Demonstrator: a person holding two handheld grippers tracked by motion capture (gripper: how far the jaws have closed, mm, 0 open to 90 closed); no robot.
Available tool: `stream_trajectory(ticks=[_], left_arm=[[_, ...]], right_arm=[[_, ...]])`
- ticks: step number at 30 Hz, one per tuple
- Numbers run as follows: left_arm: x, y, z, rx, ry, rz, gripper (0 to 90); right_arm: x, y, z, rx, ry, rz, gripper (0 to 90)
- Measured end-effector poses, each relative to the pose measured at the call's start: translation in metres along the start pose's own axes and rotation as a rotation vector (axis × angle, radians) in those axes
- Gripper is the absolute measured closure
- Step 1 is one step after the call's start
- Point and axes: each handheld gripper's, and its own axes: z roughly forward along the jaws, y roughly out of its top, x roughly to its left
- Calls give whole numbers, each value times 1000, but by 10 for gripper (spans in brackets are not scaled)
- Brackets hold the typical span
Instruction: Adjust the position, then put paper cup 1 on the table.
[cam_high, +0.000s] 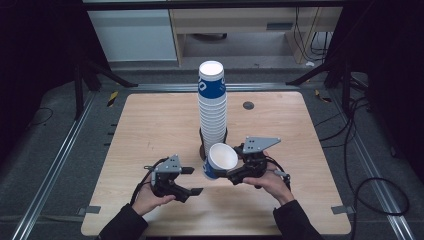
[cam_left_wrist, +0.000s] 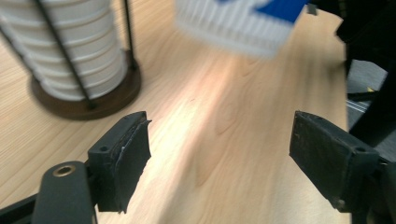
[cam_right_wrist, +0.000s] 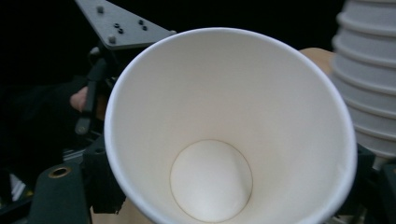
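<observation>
A tall stack of paper cups (cam_high: 212, 105) stands in a wire holder on a round dark base (cam_left_wrist: 93, 102) at the middle of the wooden table (cam_high: 150, 125). My right gripper (cam_high: 226, 172) is shut on a single paper cup (cam_high: 220, 160), white inside and blue and white outside. It holds the cup tilted just in front of the stack, a little above the table. In the right gripper view the cup's open mouth (cam_right_wrist: 224, 121) faces the camera, beside the stack (cam_right_wrist: 369, 84). My left gripper (cam_high: 194, 180) is open and holds nothing, to the left of the held cup, whose blurred base (cam_left_wrist: 243, 23) shows beyond the jaws.
A small dark round disc (cam_high: 248, 105) is set in the table at the back right. Metal rails (cam_high: 60, 150) and cables (cam_high: 380, 190) lie on the floor around the table. Bare wood lies left and right of the stack.
</observation>
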Motion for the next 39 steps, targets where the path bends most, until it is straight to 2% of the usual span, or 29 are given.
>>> stream_trajectory(ticks=[1, 3, 4, 6, 7, 8, 9, 10, 11, 14, 15, 16, 17, 25, 26, 27, 28, 31, 32, 33, 34, 35, 39], left_arm=[[4, -2, -4, -5, 27, -19, 193], [9, -4, -9, -13, 62, -44, 193], [9, -4, -9, -13, 62, -44, 192], [17, -6, -16, -35, 111, -89, 192], [19, -7, -18, -41, 130, -100, 195], [19, -7, -18, -41, 130, -100, 195], [22, -8, -23, -51, 159, -119, 195], [22, -8, -23, -51, 159, -119, 195], [25, -9, -26, -63, 186, -139, 196], [29, -11, -30, -78, 223, -162, 201], [30, -11, -30, -81, 230, -169, 200], [30, -11, -30, -81, 230, -169, 199], [32, -12, -32, -80, 244, -181, 198], [38, -15, -36, -83, 277, -219, 198], [38, -15, -36, -83, 277, -219, 197], [39, -15, -37, -83, 282, -222, 196], [40, -16, -37, -78, 286, -226, 196], [44, -18, -39, -71, 308, -240, 193], [44, -18, -39, -71, 308, -240, 193], [45, -18, -40, -73, 308, -244, 193], [46, -19, -40, -73, 314, -249, 193], [48, -19, -42, -75, 324, -255, 194], [50, -20, -42, -76, 327, -266, 194]], right_arm=[[-4, 0, -6, 5, -35, 3, 202], [-8, 0, -12, 12, -73, 4, 202], [-10, 0, -14, 16, -90, 5, 202], [-13, -1, -20, 25, -128, 6, 202], [-15, -1, -22, 30, -148, 10, 202], [-16, -1, -25, 33, -169, 11, 202], [-18, -1, -28, 35, -189, 13, 201], [-20, 0, -31, 38, -210, 15, 201], [-21, 0, -34, 40, -230, 25, 201], [-27, 1, -42, 51, -306, 37, 201], [-29, 0, -44, 53, -332, 42, 202], [-29, 0, -44, 53, -332, 42, 202], [-33, -1, -48, 67, -381, 49, 202], [-49, -8, -62, 144, -584, 76, 199], [-49, -8, -62, 144, -584, 76, 199], [-54, -12, -65, 159, -624, 84, 199], [-57, -13, -66, 164, -644, 85, 199], [-65, -18, -71, 184, -694, 99, 198], [-65, -18, -71, 184, -694, 99, 198], [-71, -22, -74, 202, -730, 97, 198], [-71, -22, -74, 202, -730, 97, 198], [-77, -27, -78, 214, -747, 111, 197], [-88, -35, -81, 244, -772, 144, 197]])
